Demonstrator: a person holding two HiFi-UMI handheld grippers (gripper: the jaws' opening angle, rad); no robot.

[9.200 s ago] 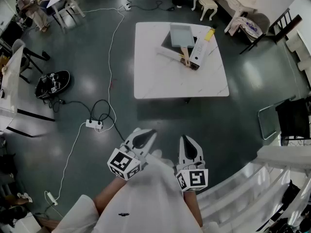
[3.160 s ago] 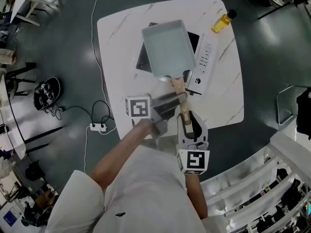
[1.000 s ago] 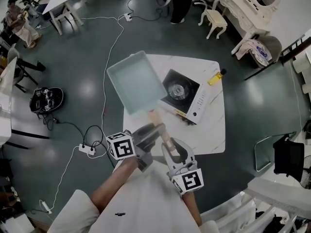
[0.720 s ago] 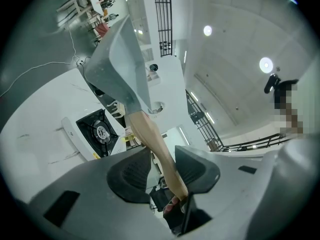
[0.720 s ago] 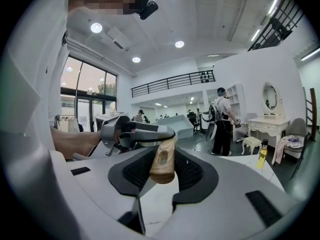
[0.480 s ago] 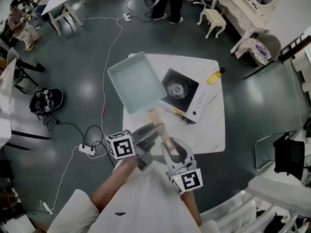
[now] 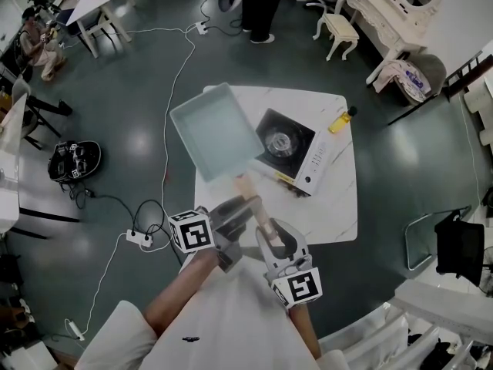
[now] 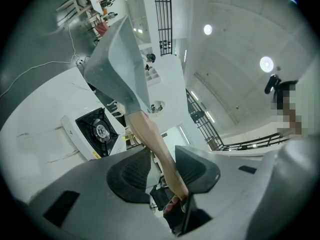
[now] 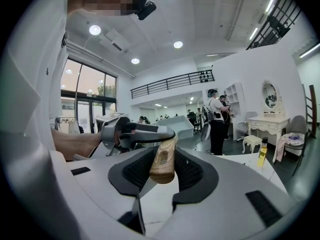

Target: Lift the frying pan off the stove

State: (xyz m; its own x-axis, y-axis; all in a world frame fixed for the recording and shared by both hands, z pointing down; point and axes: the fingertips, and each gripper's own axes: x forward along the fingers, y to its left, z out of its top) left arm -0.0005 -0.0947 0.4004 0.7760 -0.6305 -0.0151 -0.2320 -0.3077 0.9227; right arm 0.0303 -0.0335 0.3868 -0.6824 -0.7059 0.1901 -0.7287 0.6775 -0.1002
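The frying pan (image 7: 216, 133) is a square grey-blue pan with a wooden handle (image 7: 248, 196). It hangs in the air up and to the left of the stove (image 7: 286, 142), clear of it. My left gripper (image 7: 235, 211) is shut on the handle's middle, and the handle (image 8: 156, 146) runs between its pads up to the pan (image 8: 116, 66). My right gripper (image 7: 274, 241) is shut on the handle's end (image 9: 163, 158). In the right gripper view the left gripper (image 9: 134, 134) crosses just beyond, with the pan (image 9: 176, 125) behind it.
The black-topped stove (image 8: 97, 131) sits on a white marble table (image 7: 333, 206), with a bottle of yellow oil (image 7: 342, 119) at its far right corner. A person (image 9: 217, 125) stands beyond the table. Cables and a power strip (image 7: 139, 237) lie on the floor at left.
Earlier both grippers closed on the handle with the pan over the stove; now the pan is raised up and to the left of it. Over the last second it stays still.
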